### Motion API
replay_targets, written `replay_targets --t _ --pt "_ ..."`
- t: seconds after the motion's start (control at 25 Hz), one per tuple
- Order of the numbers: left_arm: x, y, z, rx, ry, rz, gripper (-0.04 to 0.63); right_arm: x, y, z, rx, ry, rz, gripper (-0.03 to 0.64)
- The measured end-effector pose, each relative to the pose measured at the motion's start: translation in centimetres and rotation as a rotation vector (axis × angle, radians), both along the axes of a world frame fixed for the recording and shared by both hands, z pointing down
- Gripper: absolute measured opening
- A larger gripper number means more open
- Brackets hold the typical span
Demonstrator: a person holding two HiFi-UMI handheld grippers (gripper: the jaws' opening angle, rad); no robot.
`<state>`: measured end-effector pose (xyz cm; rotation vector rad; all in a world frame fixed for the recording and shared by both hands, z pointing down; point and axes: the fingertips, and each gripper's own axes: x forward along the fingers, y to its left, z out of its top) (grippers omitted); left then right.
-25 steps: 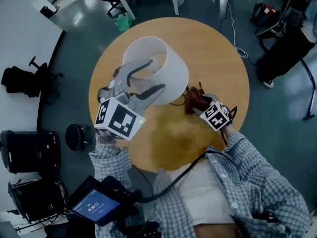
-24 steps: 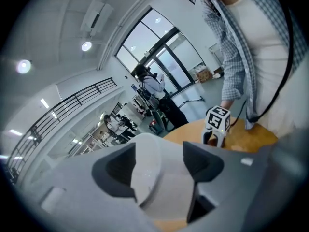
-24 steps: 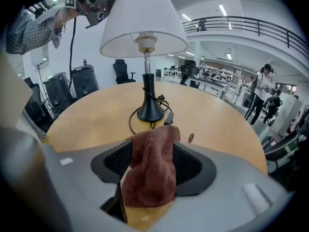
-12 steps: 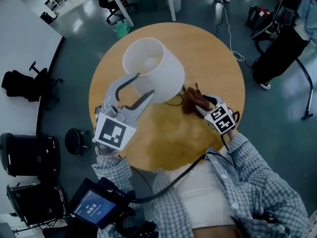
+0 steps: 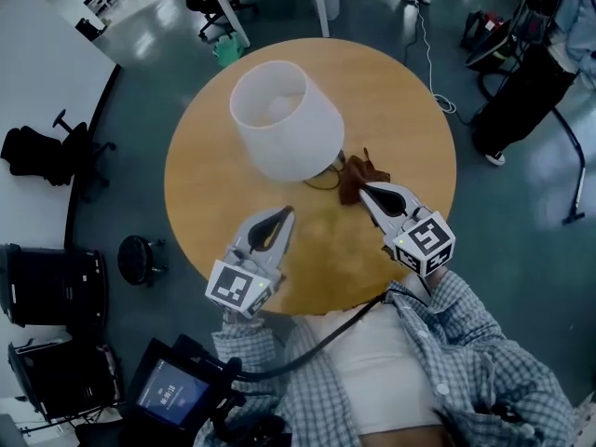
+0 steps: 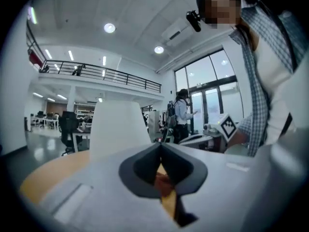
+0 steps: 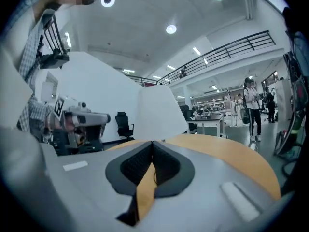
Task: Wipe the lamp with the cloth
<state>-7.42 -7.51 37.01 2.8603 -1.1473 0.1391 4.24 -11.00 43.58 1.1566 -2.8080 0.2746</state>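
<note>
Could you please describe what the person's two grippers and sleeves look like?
Both the left gripper and the right gripper have light grey, curved jaws lined with dark pads. Each carries a white cube printed with black square markers. A black cable trails back from the right gripper. The sleeves are blue-and-white checked.
</note>
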Motion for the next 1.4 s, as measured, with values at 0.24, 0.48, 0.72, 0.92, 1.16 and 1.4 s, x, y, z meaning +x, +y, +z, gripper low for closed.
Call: replay_targets --t 0.24,0.48,0.72,0.92,1.16,1.4 --pt "1.0 2.6 4.1 -0.094 0.023 -0.002 0.005 -1.0 2.0 1.3 -0.076 -0.057 -0.017 0.005" --pt "2.2 4.2 6.5 -0.138 -0.003 0.059 0.005 -2.4 3.6 2.8 -0.102 0.000 -0.065 0.005" --pt "2.9 4.7 7.2 -0.161 -0.004 0.086 0.005 -2.9 4.1 3.0 -0.092 0.041 -0.097 0.005" --pt "3.2 4.9 7.4 -0.160 -0.006 0.099 0.005 -2.8 4.2 3.1 -0.086 0.065 -0.098 0.005" --pt "3.3 5.0 7.9 -0.168 -0.005 0.108 0.005 -2.6 4.3 3.3 -0.088 0.084 -0.098 0.005" --pt "3.4 5.2 8.0 -0.176 -0.003 0.116 0.005 -2.6 4.5 3.8 -0.098 0.104 -0.102 0.005"
